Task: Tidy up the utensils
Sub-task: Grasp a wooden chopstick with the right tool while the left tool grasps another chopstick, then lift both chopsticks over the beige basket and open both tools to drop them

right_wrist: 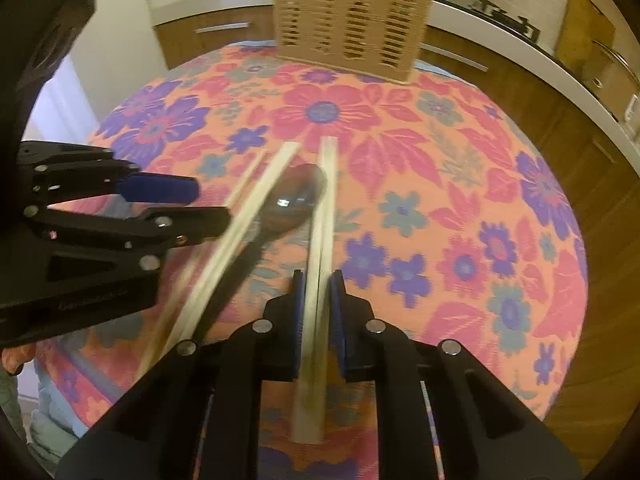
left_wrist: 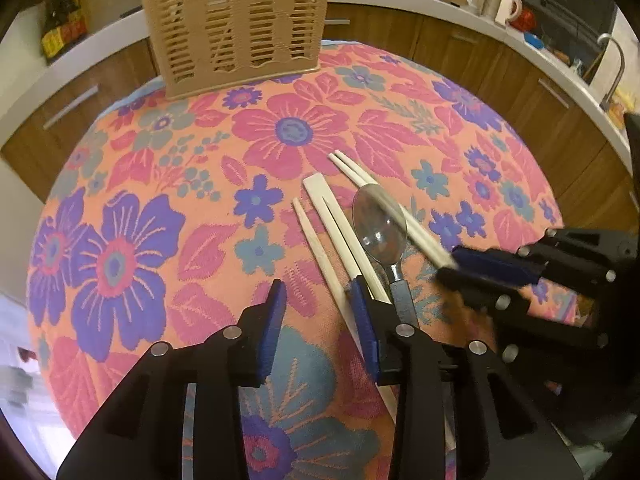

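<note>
right gripper (right_wrist: 316,280) clamps chopstick pair (right_wrist: 322,216) for caddy (right_wrist: 352,16) at 12 o'clock | left gripper (left_wrist: 320,292) agape, empty, beside spoon (left_wrist: 380,224)

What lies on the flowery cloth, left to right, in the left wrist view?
Single chopstick → joined chopstick pair → spoon → chopstick pair held by the right gripper.

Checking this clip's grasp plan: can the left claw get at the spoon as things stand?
Probably yes. The left claw is open right beside the spoon, whose handle lies just outside its right finger. A chopstick pair lies alongside the spoon, so it may get caught too.
</note>
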### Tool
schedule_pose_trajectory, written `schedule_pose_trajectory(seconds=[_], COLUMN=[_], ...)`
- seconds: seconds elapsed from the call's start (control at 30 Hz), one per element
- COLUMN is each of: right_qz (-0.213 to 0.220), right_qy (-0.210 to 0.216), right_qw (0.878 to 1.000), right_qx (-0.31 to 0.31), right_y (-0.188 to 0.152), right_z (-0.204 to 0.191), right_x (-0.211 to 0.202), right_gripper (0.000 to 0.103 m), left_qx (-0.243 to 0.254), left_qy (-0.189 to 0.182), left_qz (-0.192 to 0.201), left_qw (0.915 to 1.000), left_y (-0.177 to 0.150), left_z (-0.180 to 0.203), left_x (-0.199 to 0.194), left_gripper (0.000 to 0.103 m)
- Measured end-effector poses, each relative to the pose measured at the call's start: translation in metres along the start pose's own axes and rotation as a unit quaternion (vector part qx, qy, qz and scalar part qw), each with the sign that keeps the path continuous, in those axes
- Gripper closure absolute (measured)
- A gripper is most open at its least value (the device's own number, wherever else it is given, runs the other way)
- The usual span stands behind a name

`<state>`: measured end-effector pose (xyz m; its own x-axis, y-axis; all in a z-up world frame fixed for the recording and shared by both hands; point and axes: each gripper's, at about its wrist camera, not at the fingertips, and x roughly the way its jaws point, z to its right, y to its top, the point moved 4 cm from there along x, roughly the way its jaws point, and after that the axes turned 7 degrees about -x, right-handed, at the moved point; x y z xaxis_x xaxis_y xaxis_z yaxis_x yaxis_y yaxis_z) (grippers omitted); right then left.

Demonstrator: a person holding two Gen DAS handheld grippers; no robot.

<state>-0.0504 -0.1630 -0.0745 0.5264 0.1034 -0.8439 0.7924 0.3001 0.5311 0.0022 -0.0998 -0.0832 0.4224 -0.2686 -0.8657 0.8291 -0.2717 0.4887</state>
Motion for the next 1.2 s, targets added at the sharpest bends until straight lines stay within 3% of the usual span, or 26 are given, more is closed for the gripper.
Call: schedule_pose_trajectory(seconds=[0.17,0.3,0.47,0.63,0.77,0.87,0.9,0.93,1.0,1.1,1.17,1.2], right_qz=[-0.006,-0.010,-0.013,-0.021,-0.035,-0.051,-0.056,-0.060,-0.067,-0.076,-0.089,-0.090], right_qy=[-0.010,-0.009,0.007,-0.009,0.014,0.042,0.047,0.049,0.056,0.053,0.044,0.031], right_qw=[0.999,0.998,0.997,0.995,0.993,0.992,0.991,0.991,0.991,0.991,0.991,0.992], right_qx=[0.035,0.058,0.082,0.095,0.112,0.110,0.109,0.108,0.106,0.099,0.090,0.081], right_y=[-0.004,-0.009,-0.011,-0.012,-0.012,-0.004,0.000,0.003,0.011,0.023,0.029,0.032], right_z=[0.027,0.044,0.057,0.074,0.083,0.087,0.088,0.089,0.091,0.093,0.090,0.088], right_x=[-0.001,-0.001,-0.001,-0.001,0.004,0.008,0.010,0.011,0.015,0.023,0.030,0.030], right_gripper=[0.093,0.093,0.093,0.093,0.092,0.085,0.078,0.069,0.067,0.068,0.078,0.090], left_qx=[0.006,0.016,-0.011,-0.050,-0.064,-0.071,-0.073,-0.070,-0.059,-0.039,-0.025,-0.016], left_qy=[0.005,0.034,0.014,0.005,-0.016,-0.038,-0.044,-0.045,-0.032,-0.019,-0.007,0.003], left_qz=[0.000,0.004,0.008,0.011,0.001,-0.007,-0.009,-0.008,-0.008,-0.020,-0.024,-0.025], left_qw=[1.0000,0.9993,0.9998,0.9987,0.9978,0.9967,0.9964,0.9965,0.9977,0.9988,0.9994,0.9996], left_y=[0.000,0.001,0.002,0.003,0.003,0.005,0.006,0.008,0.011,0.014,0.016,0.017], left_z=[0.002,0.000,-0.012,-0.037,-0.044,-0.047,-0.047,-0.047,-0.046,-0.040,-0.037,-0.034], left_x=[0.002,0.002,0.000,-0.006,-0.006,-0.005,-0.005,-0.005,-0.005,0.001,0.003,0.005], left_gripper=[0.070,0.093,0.099,0.099,0.099,0.095,0.090,0.086,0.083,0.083,0.083,0.083])
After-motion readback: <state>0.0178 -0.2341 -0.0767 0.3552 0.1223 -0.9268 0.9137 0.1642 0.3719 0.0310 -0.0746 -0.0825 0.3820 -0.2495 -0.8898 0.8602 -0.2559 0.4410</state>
